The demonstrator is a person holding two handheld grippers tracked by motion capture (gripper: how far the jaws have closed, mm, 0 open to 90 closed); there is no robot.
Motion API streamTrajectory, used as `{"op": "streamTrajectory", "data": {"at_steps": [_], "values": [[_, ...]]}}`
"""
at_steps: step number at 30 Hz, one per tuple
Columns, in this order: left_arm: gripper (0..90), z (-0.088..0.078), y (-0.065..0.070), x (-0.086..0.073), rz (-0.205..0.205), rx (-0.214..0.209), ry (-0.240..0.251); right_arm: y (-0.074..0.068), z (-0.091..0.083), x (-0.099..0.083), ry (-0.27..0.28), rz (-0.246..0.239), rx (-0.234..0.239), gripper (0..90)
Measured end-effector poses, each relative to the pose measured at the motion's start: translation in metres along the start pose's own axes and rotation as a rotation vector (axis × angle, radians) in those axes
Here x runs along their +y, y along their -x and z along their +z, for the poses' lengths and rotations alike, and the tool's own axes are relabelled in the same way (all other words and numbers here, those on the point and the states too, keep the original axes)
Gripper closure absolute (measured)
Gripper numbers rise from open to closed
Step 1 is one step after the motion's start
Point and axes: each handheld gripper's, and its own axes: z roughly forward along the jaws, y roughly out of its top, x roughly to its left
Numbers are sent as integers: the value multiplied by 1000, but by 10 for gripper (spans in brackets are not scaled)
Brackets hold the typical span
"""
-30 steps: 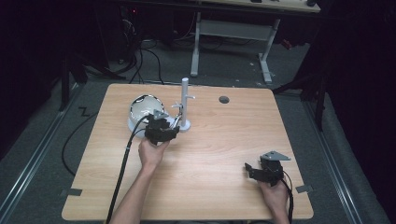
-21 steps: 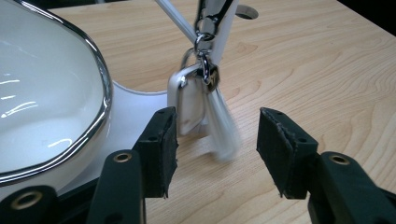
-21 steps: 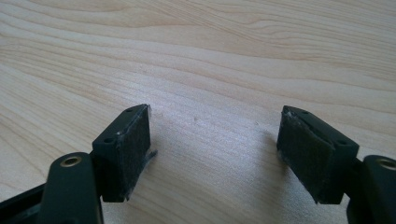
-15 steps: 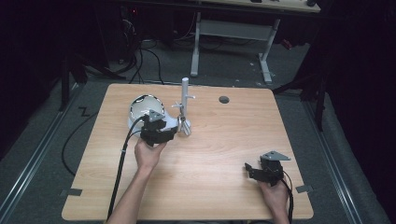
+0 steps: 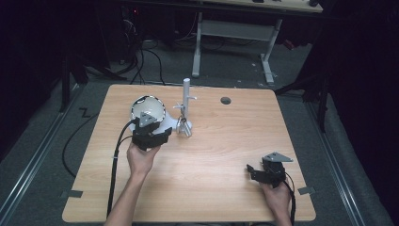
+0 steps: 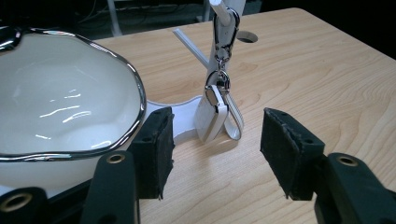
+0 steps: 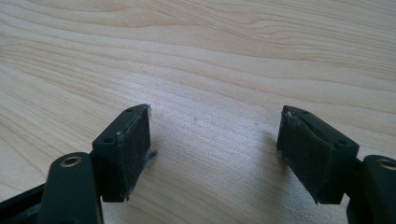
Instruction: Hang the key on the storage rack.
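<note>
A white stand (image 5: pixel 186 101) with pegs rises at the middle of the wooden table (image 5: pixel 211 146). From one peg hangs a silver clip (image 6: pixel 223 39) carrying a white fob (image 6: pixel 212 112) and a strap loop; the fob (image 5: pixel 185 127) rests against the stand's base. My left gripper (image 5: pixel 164 131) sits just left of the stand, beside a white bowl (image 5: pixel 147 110) with a silver rim. Its jaws have just been opening and stand open in the left gripper view (image 6: pixel 215 154), with the fob a little beyond the pads and untouched. My right gripper (image 5: pixel 251 170) lies open at the front right, nothing between its pads (image 7: pixel 130 149).
The bowl (image 6: pixel 60 107) lies close against my left gripper's left jaw. A round cable hole (image 5: pixel 226 100) is in the table behind the stand. A black cable (image 5: pixel 115 160) trails from my left gripper off the front edge. Bare wood (image 7: pixel 210 56) lies under my right gripper.
My left gripper has drawn back to the left from the stand toward the bowl, leaving the fob hanging on its peg. The right gripper has stayed still.
</note>
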Motion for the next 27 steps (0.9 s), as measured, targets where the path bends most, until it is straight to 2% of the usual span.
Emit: {"op": "streamTrajectory", "data": {"at_steps": [13, 27], "values": [[439, -21, -9, -7, -20, 12, 26, 0, 0, 0, 0, 0, 0, 259], [438, -37, -16, -16, -51, 15, 53, 0, 0, 0, 1, -1, 0, 259]]}}
